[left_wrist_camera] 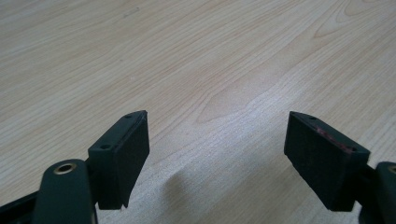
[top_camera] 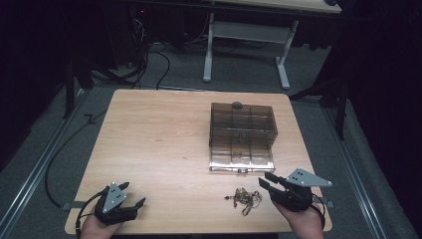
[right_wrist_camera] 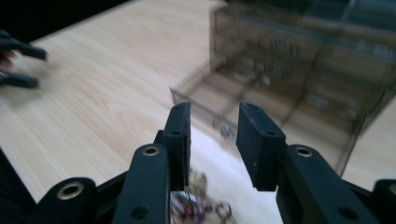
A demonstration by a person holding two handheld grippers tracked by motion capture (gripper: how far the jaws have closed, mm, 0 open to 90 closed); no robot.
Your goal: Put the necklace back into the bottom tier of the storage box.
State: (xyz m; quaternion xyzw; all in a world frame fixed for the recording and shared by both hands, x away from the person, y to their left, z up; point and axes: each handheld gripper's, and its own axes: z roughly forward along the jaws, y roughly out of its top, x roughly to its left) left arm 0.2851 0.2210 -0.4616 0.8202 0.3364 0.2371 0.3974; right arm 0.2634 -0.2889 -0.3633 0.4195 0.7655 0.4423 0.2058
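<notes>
A clear smoky plastic drawer box [top_camera: 242,127] stands right of the table's middle, its lowest drawer [top_camera: 241,162] pulled out toward me. A small tangle of trinkets [top_camera: 244,196] lies on the wood in front of it. My right gripper [top_camera: 263,180] hovers just right of the tangle, open, with nothing between its pads. In the right gripper view the gripper [right_wrist_camera: 214,121] points at the box [right_wrist_camera: 303,60], with the trinkets [right_wrist_camera: 196,205] below the jaws. My left gripper [top_camera: 133,193] rests near the front left edge, open wide over bare wood [left_wrist_camera: 217,140].
The wooden table [top_camera: 164,134] has bare room on its left half. A small dark knob [top_camera: 237,105] sits on top of the box. Behind the table are a white desk frame [top_camera: 246,45] and cables on the floor.
</notes>
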